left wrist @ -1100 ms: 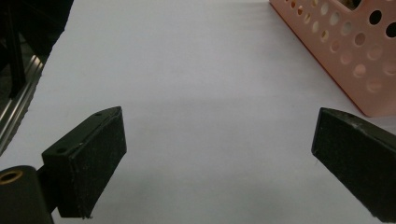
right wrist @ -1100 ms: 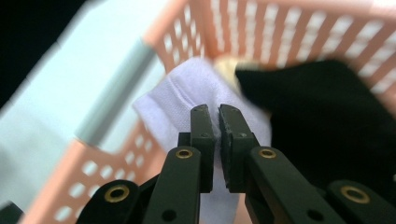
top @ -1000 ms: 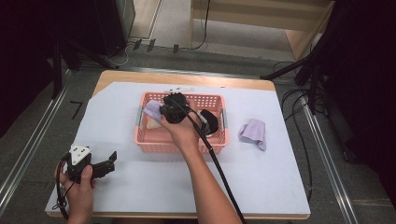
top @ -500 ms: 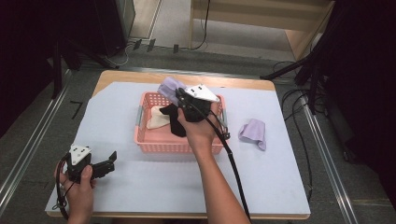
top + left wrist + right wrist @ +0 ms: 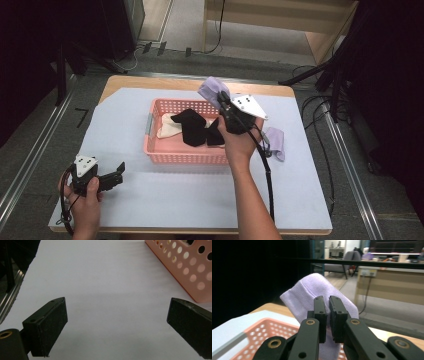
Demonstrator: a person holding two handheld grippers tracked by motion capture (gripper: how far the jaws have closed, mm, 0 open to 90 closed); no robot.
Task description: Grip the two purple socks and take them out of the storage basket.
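A pink perforated basket (image 5: pixel 187 159) stands mid-table with black socks (image 5: pixel 192 127) and a cream sock (image 5: pixel 167 126) inside. My right gripper (image 5: pixel 223 100) hovers over the basket's far right corner, shut on a lilac sock (image 5: pixel 212 89) that hangs lifted from its jaws. In the right gripper view the pads (image 5: pixel 320 305) pinch the lilac sock (image 5: pixel 304 295) above the basket (image 5: pixel 262 332). A second lilac sock (image 5: pixel 276 140) lies on the table right of the basket. My left gripper (image 5: pixel 119 173) rests at the near left, open, with nothing between its wide-set fingers (image 5: pixel 53 312).
A white sheet (image 5: pixel 165 200) covers the wooden table. The basket's corner (image 5: pixel 185 270) shows at the upper right of the left gripper view. A black cable (image 5: pixel 265 170) trails along the right forearm. Metal rails and cables run along the table's sides.
My right gripper has come up out of the basket and moved right and toward the far edge, carrying the lilac sock. The left hand has stayed in place.
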